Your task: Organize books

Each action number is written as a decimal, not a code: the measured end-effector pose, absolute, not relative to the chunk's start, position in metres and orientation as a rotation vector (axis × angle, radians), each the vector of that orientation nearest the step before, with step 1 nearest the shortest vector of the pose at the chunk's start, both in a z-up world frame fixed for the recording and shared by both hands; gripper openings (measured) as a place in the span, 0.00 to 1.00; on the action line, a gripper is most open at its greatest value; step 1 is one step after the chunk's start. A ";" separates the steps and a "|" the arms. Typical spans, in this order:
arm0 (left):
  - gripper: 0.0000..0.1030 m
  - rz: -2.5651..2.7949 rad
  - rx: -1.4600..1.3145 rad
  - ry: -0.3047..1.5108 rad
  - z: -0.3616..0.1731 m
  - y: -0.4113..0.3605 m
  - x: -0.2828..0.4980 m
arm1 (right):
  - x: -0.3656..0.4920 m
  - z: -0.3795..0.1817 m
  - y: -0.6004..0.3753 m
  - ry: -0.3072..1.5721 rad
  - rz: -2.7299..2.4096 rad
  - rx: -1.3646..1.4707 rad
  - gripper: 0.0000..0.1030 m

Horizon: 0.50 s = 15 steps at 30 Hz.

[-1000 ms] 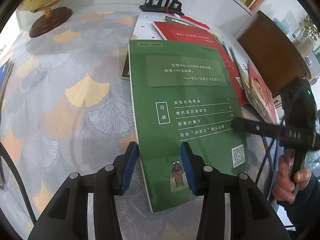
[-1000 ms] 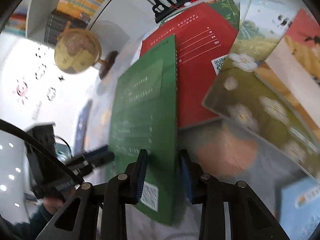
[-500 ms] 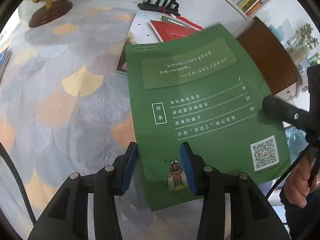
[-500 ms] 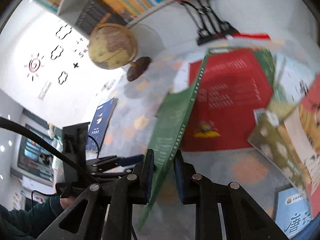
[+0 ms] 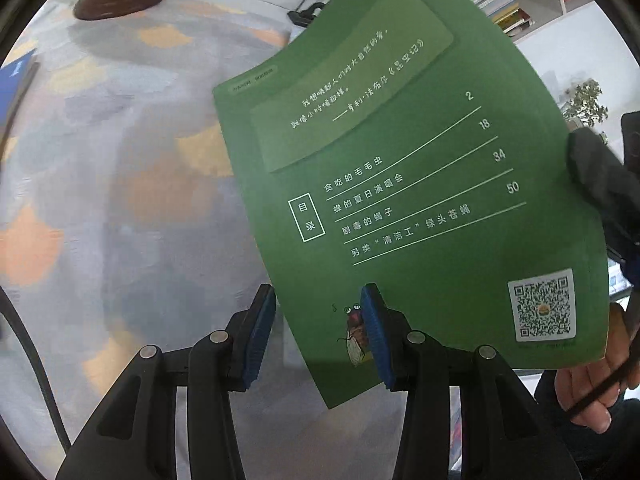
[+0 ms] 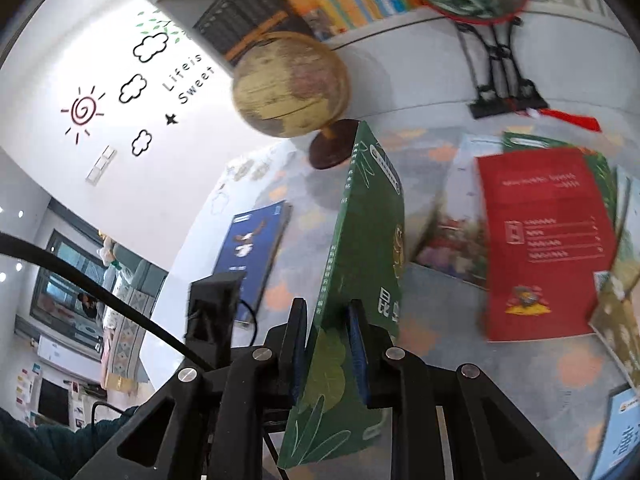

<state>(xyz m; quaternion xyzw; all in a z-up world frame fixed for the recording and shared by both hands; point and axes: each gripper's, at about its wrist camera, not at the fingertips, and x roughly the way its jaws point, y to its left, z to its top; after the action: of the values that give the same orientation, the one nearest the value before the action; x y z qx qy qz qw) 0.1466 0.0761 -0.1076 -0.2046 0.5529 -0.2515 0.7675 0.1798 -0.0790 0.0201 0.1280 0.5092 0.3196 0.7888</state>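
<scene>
The right gripper (image 6: 326, 344) clamps the green book (image 6: 360, 280), holding it on edge above the patterned table (image 6: 440, 360). The left gripper (image 5: 318, 336) stands open around its lower corner. Beyond lie a red book (image 6: 544, 240) and a globe (image 6: 290, 84).

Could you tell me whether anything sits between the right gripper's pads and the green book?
Nothing visible does: the right gripper is clamped directly on the green book, one pad on each cover, lifted clear of the table.

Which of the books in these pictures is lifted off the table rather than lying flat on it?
The green book, clamped between the pads of the right gripper and raised on edge. The red book and dark blue book lie flat on the patterned tabletop.
</scene>
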 end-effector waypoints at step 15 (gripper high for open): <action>0.38 -0.289 -0.478 1.189 -0.111 0.220 0.101 | 0.154 -0.013 0.039 1.207 0.644 0.079 0.20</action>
<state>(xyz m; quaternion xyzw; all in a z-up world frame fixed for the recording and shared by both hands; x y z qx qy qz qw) 0.1007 0.2197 -0.1114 -0.2220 0.5527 -0.1344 0.7920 0.1537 0.0392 -0.0126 0.0367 0.5572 0.2972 0.7745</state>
